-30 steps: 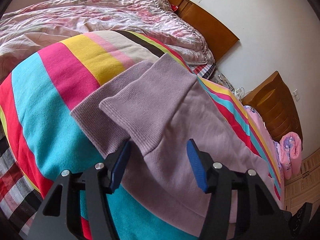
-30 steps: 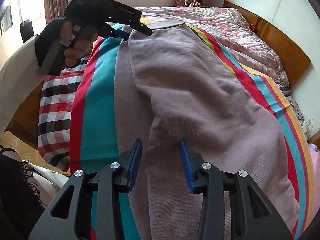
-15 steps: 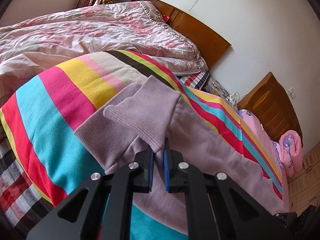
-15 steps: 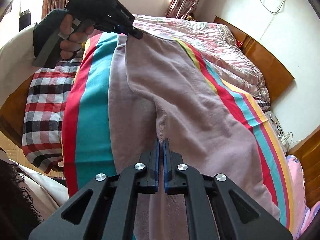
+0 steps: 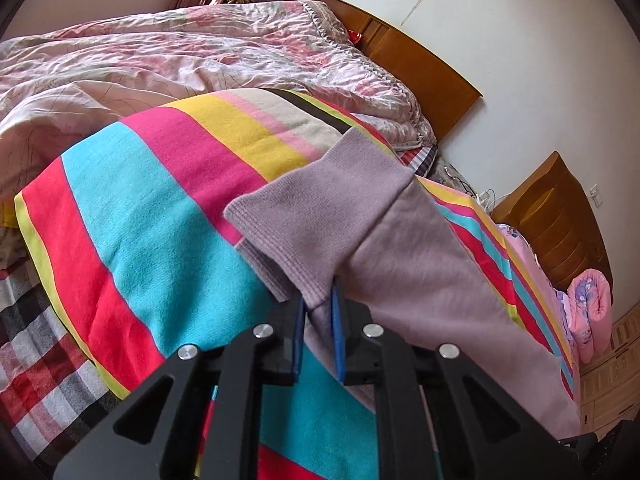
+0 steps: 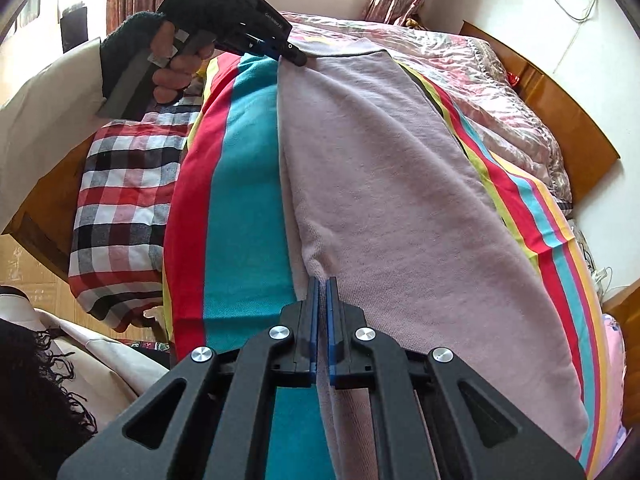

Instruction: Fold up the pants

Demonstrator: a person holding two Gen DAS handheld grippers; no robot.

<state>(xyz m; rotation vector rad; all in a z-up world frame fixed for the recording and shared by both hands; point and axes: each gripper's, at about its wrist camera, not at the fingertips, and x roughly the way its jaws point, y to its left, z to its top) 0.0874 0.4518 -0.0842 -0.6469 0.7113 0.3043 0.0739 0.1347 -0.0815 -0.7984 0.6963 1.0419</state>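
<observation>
Mauve knit pants (image 5: 400, 248) lie lengthwise on a striped blanket (image 5: 160, 216) on the bed. My left gripper (image 5: 318, 300) is shut on the near corner of the ribbed cuff (image 5: 320, 204), which is lifted off the blanket. In the right wrist view the pants (image 6: 400, 208) stretch away from me. My right gripper (image 6: 322, 284) is shut on their near edge. The left gripper (image 6: 288, 50) shows there at the far end, held in a gloved hand and pinching the cuff.
A crumpled pink floral quilt (image 5: 200, 60) lies beyond the blanket, against a wooden headboard (image 5: 420, 64). A plaid sheet (image 6: 120, 200) covers the bed edge at the left. A wooden cabinet (image 5: 560, 216) stands at the right.
Both grippers went from open to shut on the pants. The left one has lifted the cuff, and the fabric between the two grippers is pulled straighter.
</observation>
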